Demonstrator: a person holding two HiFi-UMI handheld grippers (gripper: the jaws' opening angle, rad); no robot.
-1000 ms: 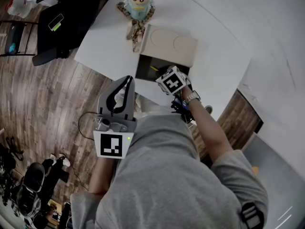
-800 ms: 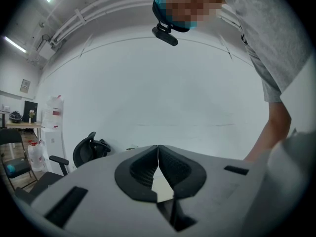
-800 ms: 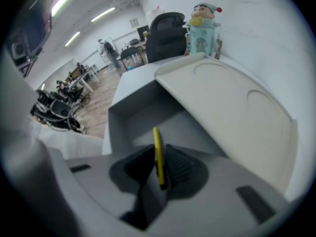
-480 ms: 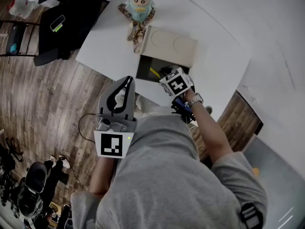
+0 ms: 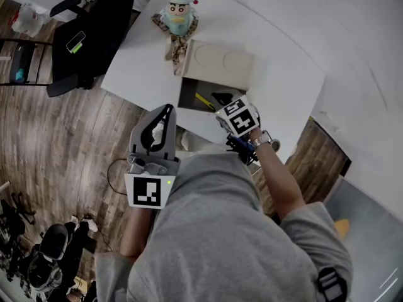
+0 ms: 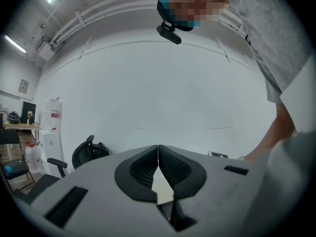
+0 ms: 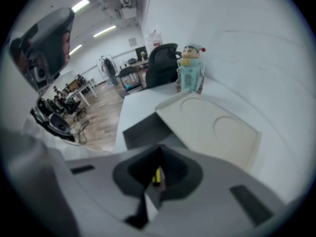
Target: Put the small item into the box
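I am holding the right gripper point(image 5: 221, 98) over the open box point(image 5: 188, 90) on the white table point(image 5: 137, 65), with its marker cube facing up at me. In the right gripper view its jaws are pressing together at the tips point(image 7: 158, 150), leaving only the oval hollow behind them, and I am not clamping anything there. The small yellow item point(image 5: 203, 101) is lying on the dark floor of the box, to the left of my right jaw tips and apart from them (in the right gripper view it is showing as a yellow sliver point(image 7: 157, 176) through that hollow).

The box's beige lid point(image 5: 221, 61) is lying thrown back on the far side of the box, and in the right gripper view it is slanting up and away from the dark box wall point(image 7: 141, 130) with two round shapes pressed into its face point(image 7: 213, 126). A cartoon toy figure point(image 5: 179, 14) is sitting at the far edge of the table, its legs just beside the lid's left corner.

I am keeping the left gripper point(image 5: 167, 108) well apart from the box, off the table's near edge and above the wooden floor point(image 5: 50, 137), pointing upward. Its jaws are also closing fully, tips meeting point(image 6: 158, 151), with nothing between them. An office chair point(image 6: 89, 154) is showing low at the left of the left gripper view.
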